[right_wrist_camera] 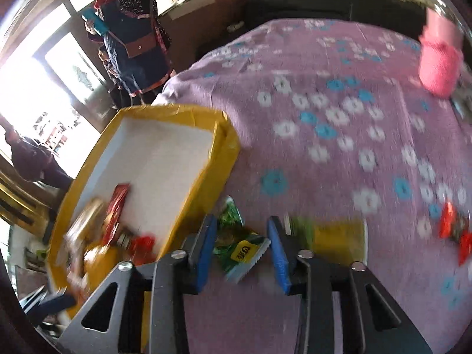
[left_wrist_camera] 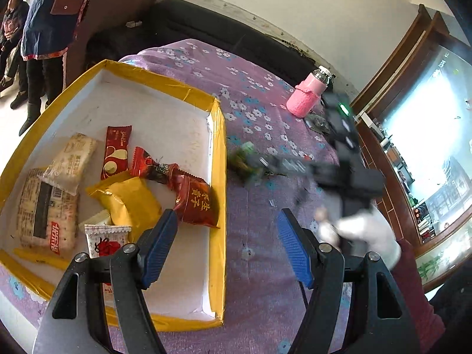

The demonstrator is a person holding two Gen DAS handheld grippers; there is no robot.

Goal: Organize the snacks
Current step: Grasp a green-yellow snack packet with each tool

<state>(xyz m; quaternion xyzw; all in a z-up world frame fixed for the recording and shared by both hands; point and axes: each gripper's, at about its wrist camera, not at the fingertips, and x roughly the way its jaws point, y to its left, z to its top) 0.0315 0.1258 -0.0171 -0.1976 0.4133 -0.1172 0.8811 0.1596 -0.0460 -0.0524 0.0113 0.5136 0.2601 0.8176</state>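
A yellow-rimmed white box [left_wrist_camera: 217, 159] lies on the purple flowered cloth and holds several snack packets, among them a red packet [left_wrist_camera: 194, 200] and a yellow packet [left_wrist_camera: 129, 200]. My left gripper [left_wrist_camera: 227, 221] is open and empty, above the box's right wall. My right gripper [right_wrist_camera: 240, 230] is open, its jaws on either side of a green snack packet [right_wrist_camera: 239, 247] on the cloth just right of the box [right_wrist_camera: 203, 188]. In the left wrist view the right gripper [left_wrist_camera: 265, 163] is blurred at that green packet [left_wrist_camera: 240, 159].
A pink bottle [left_wrist_camera: 306, 97] stands at the far right of the cloth. A red candy [right_wrist_camera: 454, 230] lies on the cloth to the right. People stand beyond the far left corner [right_wrist_camera: 132, 38]. A dark sofa [left_wrist_camera: 224, 35] runs behind the table.
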